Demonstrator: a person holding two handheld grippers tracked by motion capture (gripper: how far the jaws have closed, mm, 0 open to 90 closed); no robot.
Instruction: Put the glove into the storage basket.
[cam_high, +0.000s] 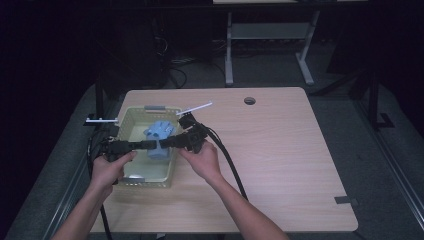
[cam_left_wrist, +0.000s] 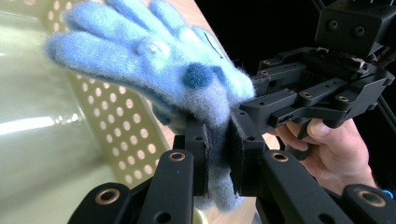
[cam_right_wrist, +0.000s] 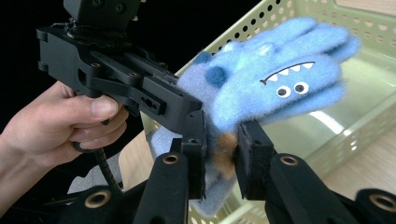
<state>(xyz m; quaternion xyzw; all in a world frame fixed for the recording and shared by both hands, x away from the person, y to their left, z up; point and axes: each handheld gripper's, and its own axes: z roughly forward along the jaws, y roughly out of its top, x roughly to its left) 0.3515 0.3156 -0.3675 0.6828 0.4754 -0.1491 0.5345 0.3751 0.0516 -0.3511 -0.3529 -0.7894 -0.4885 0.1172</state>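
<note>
Pale green perforated basket (cam_high: 131, 116) sat on the left part of the wooden table (cam_high: 280, 150), with a grey clip-like piece on its far rim and another grey piece at its near rim. Basket floor looked bare and glossy in both gripper views; couldn't tell whether anything small lay in it. Blue fuzzy glove (cam_high: 160, 134) was held up over the basket, not resting on the floor, fingers pointing toward the far side. Left gripper (cam_high: 148, 145) came in from the left across the basket's near-left rim, left hand (cam_high: 111, 170) on its grip. In the left gripper view, the left gripper's (cam_left_wrist: 218, 156) jaws were nearly closed, clamped on the glove's (cam_left_wrist: 154, 56) cuff, dark blue pom-pom facing the camera and the fingers fanned out up-left over the basket wall (cam_left_wrist: 116, 126). Right gripper (cam_high: 170, 142) met it from the right over the basket's right rim, right hand (cam_high: 202, 160) behind. In the right gripper view, the right gripper's (cam_right_wrist: 220, 156) jaws were narrow too, pinching the same cuff end, with a brown patch showing between the pads; the glove (cam_right_wrist: 280, 70) showed a monster face with two eyes and a toothy mouth. The two grippers sat nearly tip to tip on the cuff. A white stick (cam_high: 194, 108) lay on the table just beyond the basket's far right corner, and another white piece (cam_high: 100, 120) stuck out at its left.
</note>
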